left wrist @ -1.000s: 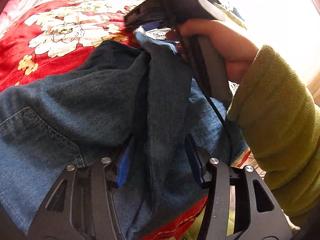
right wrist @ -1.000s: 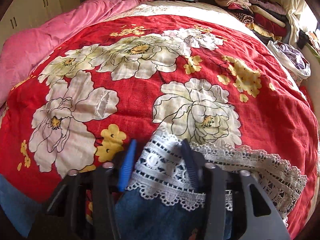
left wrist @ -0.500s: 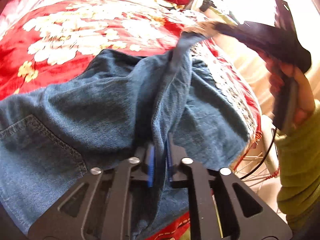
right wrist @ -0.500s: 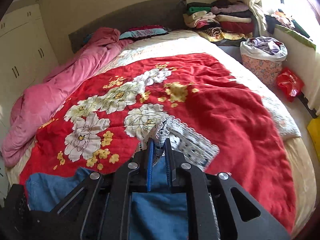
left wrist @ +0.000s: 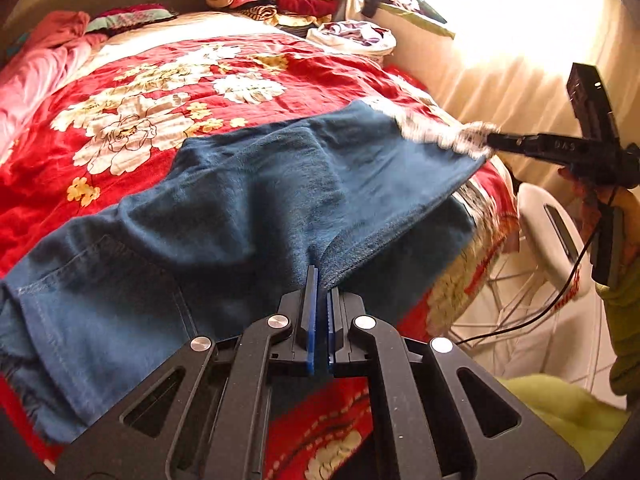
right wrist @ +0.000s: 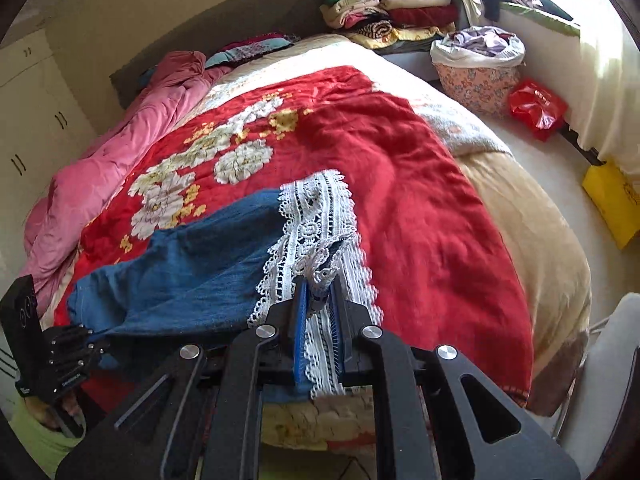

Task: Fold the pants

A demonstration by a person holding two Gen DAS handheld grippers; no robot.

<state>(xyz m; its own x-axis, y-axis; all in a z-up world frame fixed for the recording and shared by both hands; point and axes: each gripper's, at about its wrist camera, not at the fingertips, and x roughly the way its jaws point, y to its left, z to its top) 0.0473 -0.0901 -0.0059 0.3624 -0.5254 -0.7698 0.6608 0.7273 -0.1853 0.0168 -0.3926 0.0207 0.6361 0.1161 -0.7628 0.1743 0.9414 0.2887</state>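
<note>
Left gripper (left wrist: 319, 280): clenched on a fold of the pants, blue pads pressed together with denim pinched between them.
Right gripper (right wrist: 320, 292): clamped on the lace hem of one pant leg, pads nearly together, lace bunched between and draped over them.
Pants (left wrist: 248, 200): blue denim, spread across the near part of the bed, stretched taut between the two sets of fingers.
Long axis: from the stitched pocket end left of the left fingers, across to the lace cuff (right wrist: 316, 216) at the right fingers; cuff points toward the window side.
Lifted edge: seamed lower edge of the upper leg raised off the leg beneath, starting just ahead of the left fingers.
Bed edge: red flowered blanket (left wrist: 152, 112) drops off just right of the left fingers and just below the right fingers.
Open room: bare blanket well ahead of both sets of fingers.
Crowded sides: pink quilt (right wrist: 100, 184) far left; stacked clothes (right wrist: 392, 8) and basket (right wrist: 478, 68) far ahead right.
White chair (left wrist: 556, 236): close beside the bed edge, under the right hand (left wrist: 600, 196).
</note>
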